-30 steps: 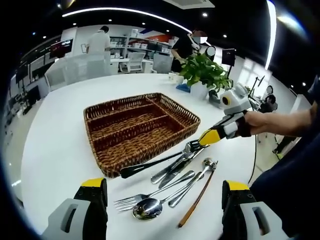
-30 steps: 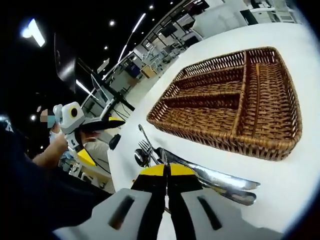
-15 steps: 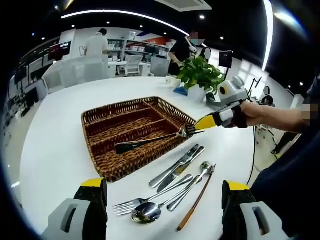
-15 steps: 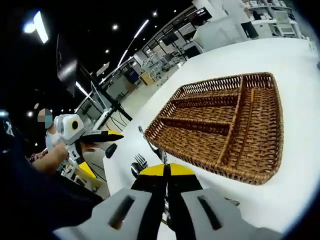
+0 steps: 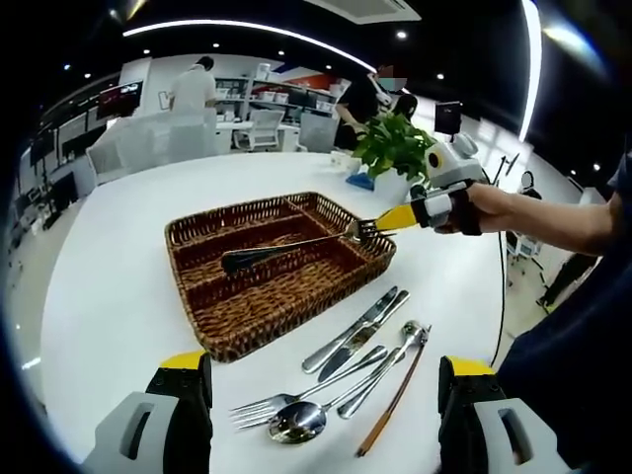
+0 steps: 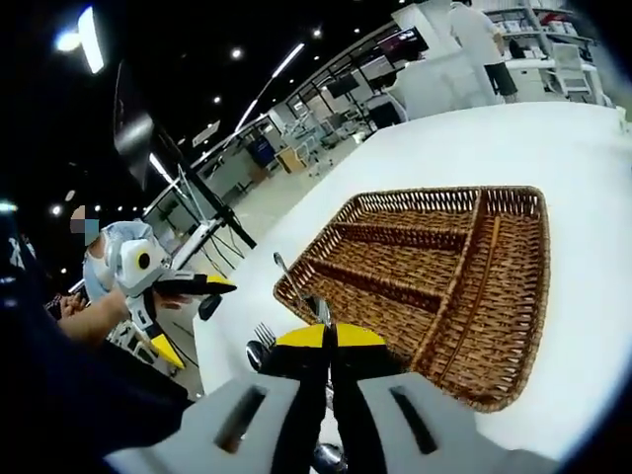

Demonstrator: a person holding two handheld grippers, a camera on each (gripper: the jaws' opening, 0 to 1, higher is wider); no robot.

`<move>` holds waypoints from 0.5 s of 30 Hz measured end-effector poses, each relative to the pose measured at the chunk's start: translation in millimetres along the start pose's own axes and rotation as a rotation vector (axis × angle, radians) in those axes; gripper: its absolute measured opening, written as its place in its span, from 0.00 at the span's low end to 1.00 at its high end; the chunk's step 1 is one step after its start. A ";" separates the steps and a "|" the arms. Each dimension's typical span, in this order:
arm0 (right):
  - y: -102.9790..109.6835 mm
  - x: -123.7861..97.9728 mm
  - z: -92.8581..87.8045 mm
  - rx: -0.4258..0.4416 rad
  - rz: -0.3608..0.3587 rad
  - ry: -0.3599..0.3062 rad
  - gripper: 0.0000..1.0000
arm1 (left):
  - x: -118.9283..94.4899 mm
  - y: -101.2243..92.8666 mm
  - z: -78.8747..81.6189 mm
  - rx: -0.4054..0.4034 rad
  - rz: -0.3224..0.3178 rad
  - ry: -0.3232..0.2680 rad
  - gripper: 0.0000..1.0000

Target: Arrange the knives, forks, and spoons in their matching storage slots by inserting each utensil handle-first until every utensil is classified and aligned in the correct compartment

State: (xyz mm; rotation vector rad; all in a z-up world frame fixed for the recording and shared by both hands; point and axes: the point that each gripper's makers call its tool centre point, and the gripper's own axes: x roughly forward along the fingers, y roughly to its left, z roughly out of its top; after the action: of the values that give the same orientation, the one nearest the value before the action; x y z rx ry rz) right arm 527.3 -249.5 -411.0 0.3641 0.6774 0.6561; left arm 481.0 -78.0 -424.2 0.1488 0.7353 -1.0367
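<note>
My right gripper (image 5: 387,219) is shut on the head of a dark-handled fork (image 5: 286,247). The fork hangs level above the brown wicker basket (image 5: 212,341), with its handle pointing over the long slots. In the right gripper view the jaws (image 6: 331,341) are pressed together, and the fork's handle (image 6: 294,284) reaches out toward the basket (image 6: 474,390). My left gripper (image 5: 324,367) stands open near the table's front edge, above the loose cutlery. There lie two knives (image 5: 357,328), a fork (image 5: 281,395), a spoon (image 5: 296,423) and a wooden-handled spoon (image 5: 393,387).
The basket has three long slots and one cross compartment. A potted plant (image 5: 397,146) stands behind the basket near the far table edge. A hand holds the left gripper (image 6: 183,286) beyond the table's edge. People and desks fill the background.
The right gripper has lifted the dark-handled fork off the cutlery pile and carried it up and over the basket. The left gripper has stayed open in place.
</note>
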 end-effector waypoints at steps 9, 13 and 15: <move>-13.4 6.6 14.9 -0.026 -0.020 -0.002 0.00 | -0.4 3.2 -1.7 -0.004 0.003 0.007 1.00; -18.1 7.9 21.1 -0.032 -0.026 -0.005 0.00 | -0.9 4.8 -2.3 -0.006 0.005 0.009 1.00; -21.4 8.9 24.5 -0.040 -0.032 -0.006 0.00 | -1.0 6.6 -1.7 -0.008 0.008 0.007 1.00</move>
State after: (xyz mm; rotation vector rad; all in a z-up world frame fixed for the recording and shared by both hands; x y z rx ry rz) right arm 558.5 -261.9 -408.2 0.3177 0.6626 0.6370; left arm 485.3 -73.1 -426.3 0.1480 0.7446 -1.0255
